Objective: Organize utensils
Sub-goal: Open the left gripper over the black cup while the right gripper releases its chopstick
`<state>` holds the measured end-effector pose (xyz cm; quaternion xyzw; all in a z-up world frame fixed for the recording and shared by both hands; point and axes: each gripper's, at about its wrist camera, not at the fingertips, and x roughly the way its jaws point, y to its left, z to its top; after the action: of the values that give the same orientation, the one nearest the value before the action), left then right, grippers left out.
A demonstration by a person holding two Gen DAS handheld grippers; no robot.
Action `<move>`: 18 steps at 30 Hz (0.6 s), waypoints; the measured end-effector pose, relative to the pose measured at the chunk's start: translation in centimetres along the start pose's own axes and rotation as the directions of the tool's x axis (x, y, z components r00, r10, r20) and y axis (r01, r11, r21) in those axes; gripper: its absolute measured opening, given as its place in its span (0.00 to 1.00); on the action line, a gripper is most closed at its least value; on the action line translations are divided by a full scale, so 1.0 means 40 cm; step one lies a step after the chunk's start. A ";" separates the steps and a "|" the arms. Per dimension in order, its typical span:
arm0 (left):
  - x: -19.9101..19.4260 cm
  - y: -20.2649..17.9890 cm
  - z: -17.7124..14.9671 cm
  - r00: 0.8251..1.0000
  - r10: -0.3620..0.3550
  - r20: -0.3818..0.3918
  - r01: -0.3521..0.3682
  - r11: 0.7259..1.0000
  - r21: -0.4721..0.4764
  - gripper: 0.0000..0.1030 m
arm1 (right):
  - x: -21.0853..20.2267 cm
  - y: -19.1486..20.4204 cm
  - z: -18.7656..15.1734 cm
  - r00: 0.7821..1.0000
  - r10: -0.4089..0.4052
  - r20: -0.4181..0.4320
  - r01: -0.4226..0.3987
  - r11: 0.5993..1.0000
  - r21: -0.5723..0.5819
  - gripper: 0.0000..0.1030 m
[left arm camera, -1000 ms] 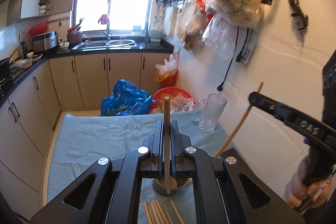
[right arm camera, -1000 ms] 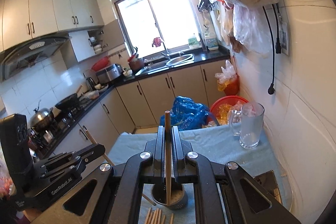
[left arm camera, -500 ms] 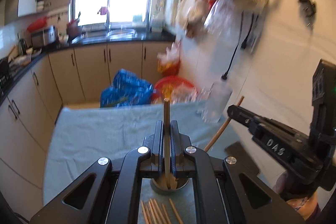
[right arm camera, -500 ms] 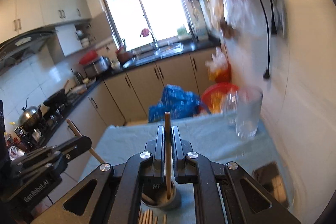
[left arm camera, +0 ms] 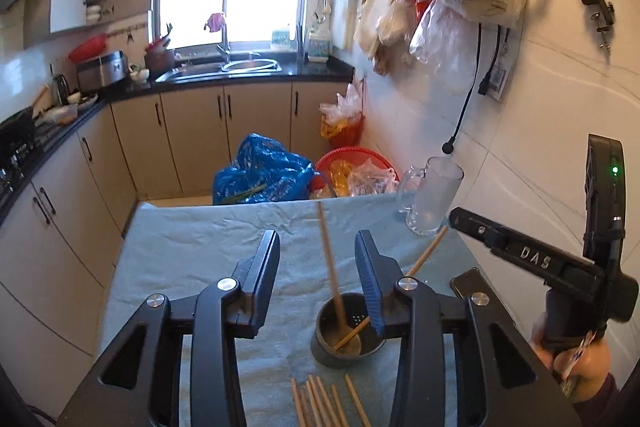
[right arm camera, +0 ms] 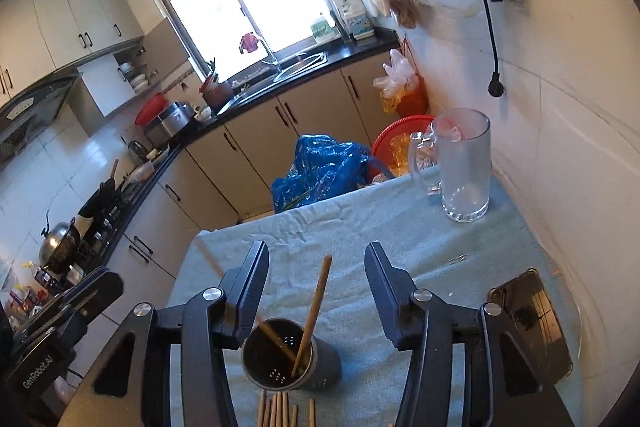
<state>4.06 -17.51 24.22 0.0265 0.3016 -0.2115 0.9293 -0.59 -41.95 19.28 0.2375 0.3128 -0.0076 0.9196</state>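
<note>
stove side: far left of the right wrist view, a kettle (right arm camera: 56,235) and dark pans sit on the counter under white cabinets.
left gripper: in its own view the left gripper (left arm camera: 318,263) fills the lower middle, jaws apart at a moderate gap; they have just been opening. one chopstick (left arm camera: 330,263) stands between them, touching neither pad, its lower end inside the holder. the same tool shows at the lower left edge of the right wrist view (right arm camera: 60,331).
tablecloth: pale blue-green, wrinkled tablecloth (left arm camera: 192,239) covers the table across the centre of both views.
utensil holder: dark perforated metal utensil holder (left arm camera: 348,333) stands upright on the cloth, low centre, just below the gap of each gripper (right arm camera: 290,355). two chopsticks lean in it.
loose chopsticks: a bundle of loose chopsticks (left arm camera: 324,403) lies flat on the cloth at the bottom edge, just nearer than the holder.
right gripper: in its own view the right gripper (right arm camera: 316,283) has its jaws wide, also just opened; the second chopstick (right arm camera: 314,307) rises between them, free of both pads, tilted slightly right. in the left wrist view the tool comes in from the right (left arm camera: 532,259), held by a hand (left arm camera: 576,359) at the lower right.
glass mug: clear glass mug (right arm camera: 464,167) upright at the table's far right corner, near the tiled wall.
phone: a phone (right arm camera: 532,323) lies flat at the right, well apart from the holder.
</note>
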 end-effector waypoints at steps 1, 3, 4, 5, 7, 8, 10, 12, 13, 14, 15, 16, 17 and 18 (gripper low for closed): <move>-0.019 0.004 -0.002 1.000 0.003 0.006 -0.003 1.000 0.000 0.38 | -0.014 0.003 0.000 1.000 0.001 0.005 -0.001 1.000 -0.001 0.53; -0.060 0.012 -0.013 1.000 0.007 0.019 -0.007 1.000 0.000 0.41 | -0.057 0.005 -0.001 1.000 0.001 0.017 -0.001 1.000 -0.012 0.55; -0.084 0.018 -0.024 1.000 0.007 0.026 -0.007 1.000 -0.003 0.43 | -0.078 0.009 -0.006 1.000 -0.002 0.024 0.002 1.000 -0.018 0.57; -0.107 0.023 -0.035 0.999 0.009 0.032 -0.009 1.000 -0.006 0.46 | -0.097 0.008 -0.011 1.000 -0.005 0.029 0.006 1.000 -0.023 0.60; -0.147 0.033 -0.064 0.999 0.016 0.036 -0.016 1.000 -0.014 0.48 | -0.144 0.007 -0.027 0.999 -0.014 0.033 0.015 0.999 -0.036 0.62; -0.160 0.039 -0.076 0.999 0.018 0.035 -0.018 1.000 -0.017 0.48 | -0.163 0.005 -0.035 0.999 -0.018 0.032 0.020 0.999 -0.042 0.63; -0.188 0.052 -0.108 0.999 0.022 0.030 -0.021 1.000 -0.021 0.48 | -0.202 -0.007 -0.058 0.999 -0.034 0.024 0.035 0.998 -0.053 0.64; -0.209 0.066 -0.150 1.000 0.027 0.017 -0.026 0.999 -0.027 0.50 | -0.237 -0.027 -0.087 0.998 -0.054 0.011 0.055 0.996 -0.066 0.69; -0.214 0.077 -0.179 1.000 0.026 0.002 -0.026 0.999 -0.037 0.53 | -0.255 -0.041 -0.106 0.997 -0.072 -0.004 0.072 0.994 -0.077 0.71; -0.214 0.084 -0.202 1.000 0.025 -0.012 -0.025 0.999 -0.046 0.54 | -0.265 -0.052 -0.121 0.996 -0.087 -0.021 0.085 0.993 -0.087 0.72; -0.211 0.093 -0.228 0.999 0.021 -0.032 -0.022 0.998 -0.058 0.54 | -0.273 -0.063 -0.137 0.994 -0.105 -0.040 0.101 0.990 -0.100 0.72; -0.196 0.106 -0.266 0.997 0.009 -0.073 -0.015 0.997 -0.075 0.54 | -0.281 -0.079 -0.159 0.989 -0.131 -0.066 0.123 0.985 -0.117 0.72; -0.185 0.113 -0.293 0.995 0.001 -0.102 -0.010 0.996 -0.086 0.54 | -0.283 -0.092 -0.176 0.985 -0.150 -0.086 0.139 0.982 -0.131 0.73; -0.169 0.119 -0.318 0.991 -0.008 -0.133 -0.005 0.995 -0.099 0.54 | -0.283 -0.106 -0.194 0.979 -0.170 -0.111 0.153 0.977 -0.146 0.73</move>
<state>-5.92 -8.36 17.32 -0.0060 0.3732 -0.1948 0.9070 -14.80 -43.79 18.65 0.1477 0.3867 -0.0465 0.9091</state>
